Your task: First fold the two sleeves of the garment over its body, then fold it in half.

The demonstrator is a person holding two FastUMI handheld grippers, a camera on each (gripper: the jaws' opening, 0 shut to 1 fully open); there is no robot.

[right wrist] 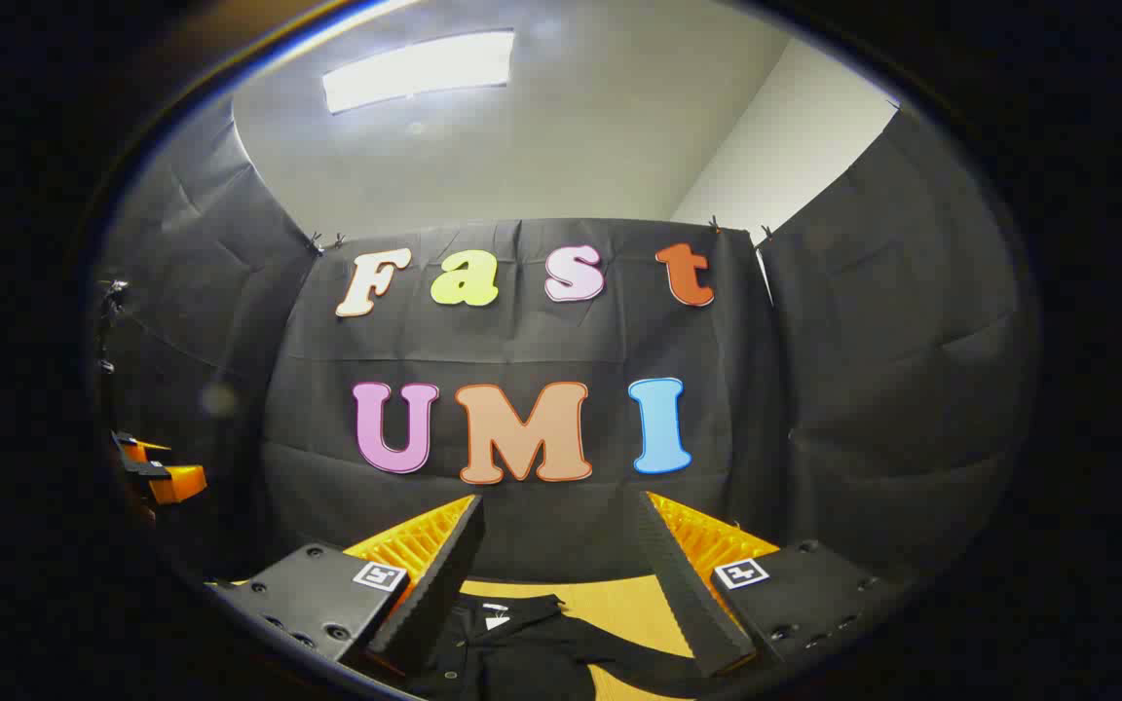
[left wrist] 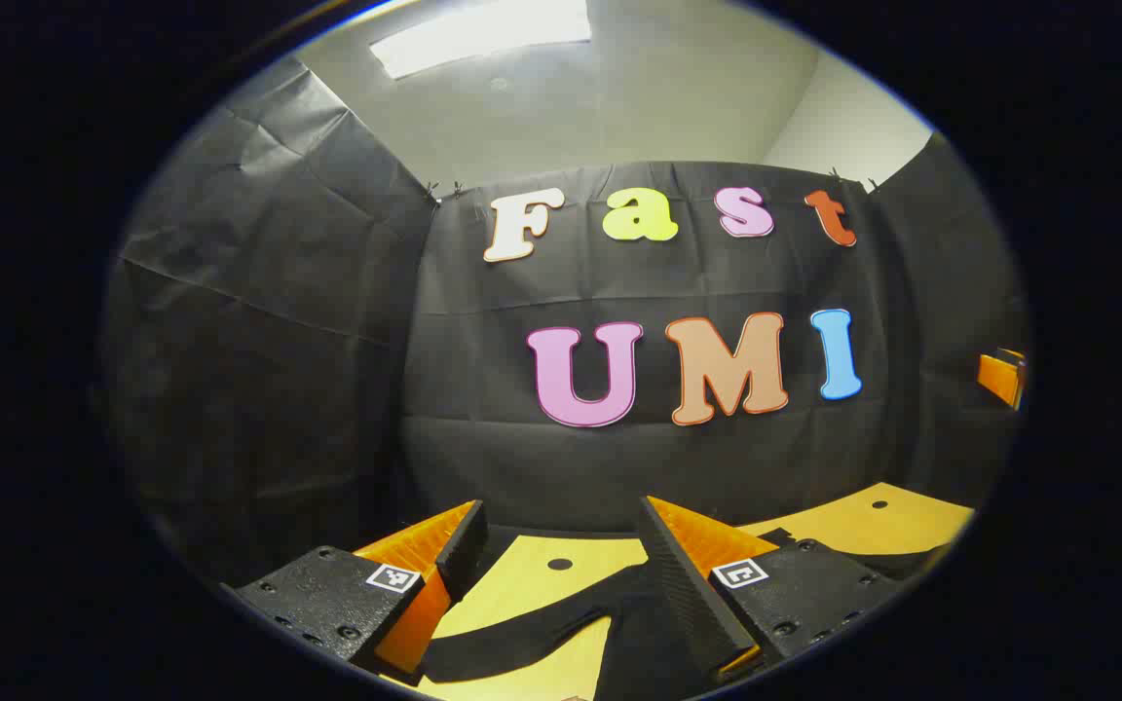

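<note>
Left gripper view, nearest: the left gripper (left wrist: pixel 561 545) hangs above the table with its two fingers spread wide and nothing between them. Just below and beyond them lies the black garment (left wrist: pixel 639 633), flat on the yellow table top (left wrist: pixel 873 531); one sleeve (left wrist: pixel 503 647) runs out as a narrow dark band toward the left finger, still extended rather than laid over the body. A small dark hole (left wrist: pixel 559 564) marks the bare board past the cloth.

Right gripper view, nearest: the right gripper (right wrist: pixel 561 545) is likewise parted and empty, above the upper part of the garment, where an open collar (right wrist: pixel 507 611) with a small pale tag inside shows between the fingers. A further strip of black cloth, probably the other sleeve, trails toward the right finger; its end is cut off by the edge.

Farther off, each view catches the opposite gripper at its margin. Behind all stands the black cloth wall (left wrist: pixel 619 458), with a ceiling light (right wrist: pixel 420 70) above.

Handling, as a judgement: the garment looks thin, light and limp, so it will sag and drag rather than hold shape, and it may slide on the smooth board. A pinch at each sleeve end, near the cuff, seems the soundest hold; the fold should be carried low and laid down flat to avoid bunching.
</note>
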